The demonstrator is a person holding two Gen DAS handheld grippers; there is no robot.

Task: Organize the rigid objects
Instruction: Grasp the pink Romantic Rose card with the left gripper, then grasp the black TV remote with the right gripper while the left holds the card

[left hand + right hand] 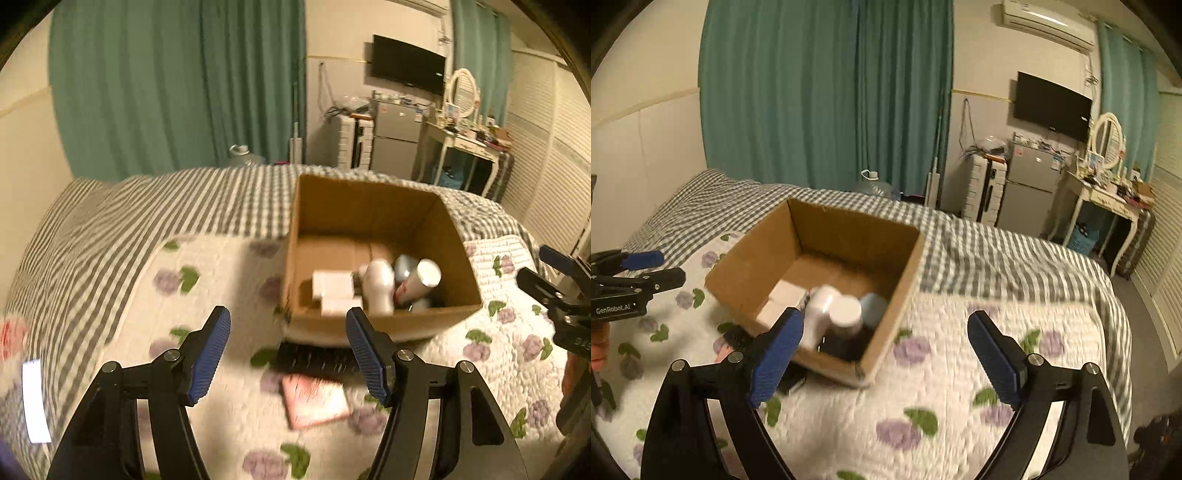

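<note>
An open cardboard box (384, 206) (746, 273) stands on the bed. It holds white bottles (378, 282) (822, 306), small white boxes (332, 284) and a pale blue container (873, 306). In front of the box lie a black brush (314, 360) and a pink flat packet (314, 400). My left gripper (288, 354) is open and empty above the brush and packet. My right gripper (886, 354) is open and empty over the box's near right corner. Each gripper shows at the edge of the other's view, the right (550, 273) and the left (642, 269).
The bed carries a white quilt with purple flowers (923, 406) over a grey checked cover (110, 221). A blurred red and white thing (11, 339) lies at the left edge. Green curtains, a fridge (1030, 184), a dressing table (1108, 195) and a water jug stand beyond.
</note>
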